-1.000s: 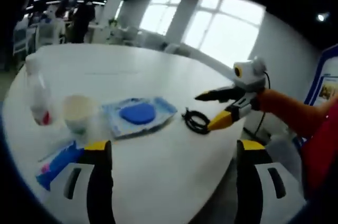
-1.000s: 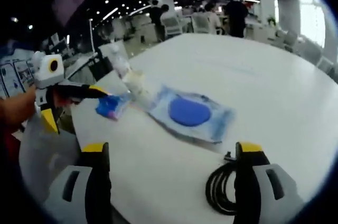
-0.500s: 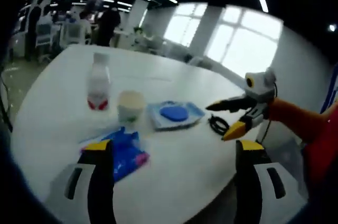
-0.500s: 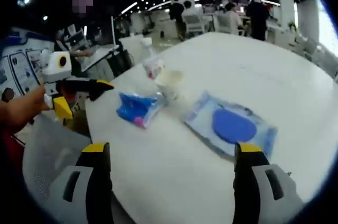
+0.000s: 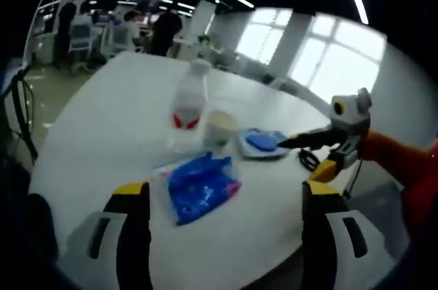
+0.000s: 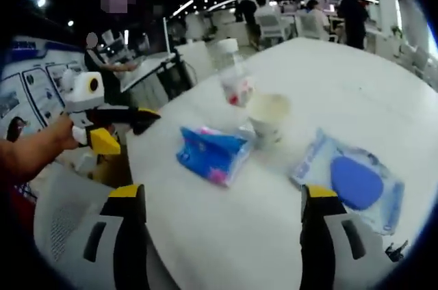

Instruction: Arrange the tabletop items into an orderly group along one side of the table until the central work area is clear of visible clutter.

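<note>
1. Bright office space with ceiling lights surrounds a round white worktop (image 5: 102,133); a bottle (image 5: 188,98), cup (image 5: 220,128), blue packet (image 5: 200,184), wipes pack (image 5: 263,141) and black cable (image 5: 306,159) lie in a loose row near its edge.
2. Both grippers hover off the worktop, jaws apart and holding nothing: the left gripper (image 6: 113,128) and the right gripper (image 5: 321,153).
3. Likely risk: the bottle stands tall and upright just beside the cup, so a sideways nudge could topple either.
4. The packet and cable lie near the edge and could slide off if pushed carelessly.
</note>
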Available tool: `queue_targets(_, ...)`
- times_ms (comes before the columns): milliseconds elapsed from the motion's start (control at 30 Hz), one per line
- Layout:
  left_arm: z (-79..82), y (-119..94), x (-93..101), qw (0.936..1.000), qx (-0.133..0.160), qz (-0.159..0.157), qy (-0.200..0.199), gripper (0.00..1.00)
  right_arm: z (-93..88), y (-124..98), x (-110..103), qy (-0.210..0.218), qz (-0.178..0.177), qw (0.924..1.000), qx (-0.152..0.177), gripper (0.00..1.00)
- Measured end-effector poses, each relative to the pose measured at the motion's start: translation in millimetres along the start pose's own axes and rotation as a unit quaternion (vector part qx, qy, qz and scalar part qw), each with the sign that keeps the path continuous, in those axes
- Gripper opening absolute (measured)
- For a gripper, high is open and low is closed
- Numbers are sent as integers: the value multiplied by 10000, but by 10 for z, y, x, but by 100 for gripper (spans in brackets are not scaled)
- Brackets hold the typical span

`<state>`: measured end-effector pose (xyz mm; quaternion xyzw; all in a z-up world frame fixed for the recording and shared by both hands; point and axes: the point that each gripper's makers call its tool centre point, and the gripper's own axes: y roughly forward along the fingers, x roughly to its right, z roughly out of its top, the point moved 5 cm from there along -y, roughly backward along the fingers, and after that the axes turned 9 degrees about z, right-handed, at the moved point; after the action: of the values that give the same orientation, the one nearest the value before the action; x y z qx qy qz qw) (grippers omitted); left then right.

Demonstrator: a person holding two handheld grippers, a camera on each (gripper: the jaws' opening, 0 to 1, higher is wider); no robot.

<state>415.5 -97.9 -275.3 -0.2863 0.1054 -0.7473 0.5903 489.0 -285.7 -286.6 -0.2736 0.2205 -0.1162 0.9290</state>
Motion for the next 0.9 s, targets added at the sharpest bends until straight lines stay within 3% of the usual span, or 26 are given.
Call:
queue_targets(333, -131, 216, -238, 9995, -202, 195, -121, 80, -14, 351, 51, 262, 71, 9996, -111, 82)
queue_targets(500, -190, 342, -322, 9991, -305, 260, -157, 74, 11, 478, 96, 344, 57, 9994, -19, 71)
queue_targets(800, -252, 469, -404, 9985, -391, 333, -204, 53, -29, 652, 201, 489, -60, 9988, -57, 45)
queue_targets(900, -269, 492, -405, 9985, -395, 345, -183, 48, -37, 693, 237, 502, -152, 9986, -73, 42)
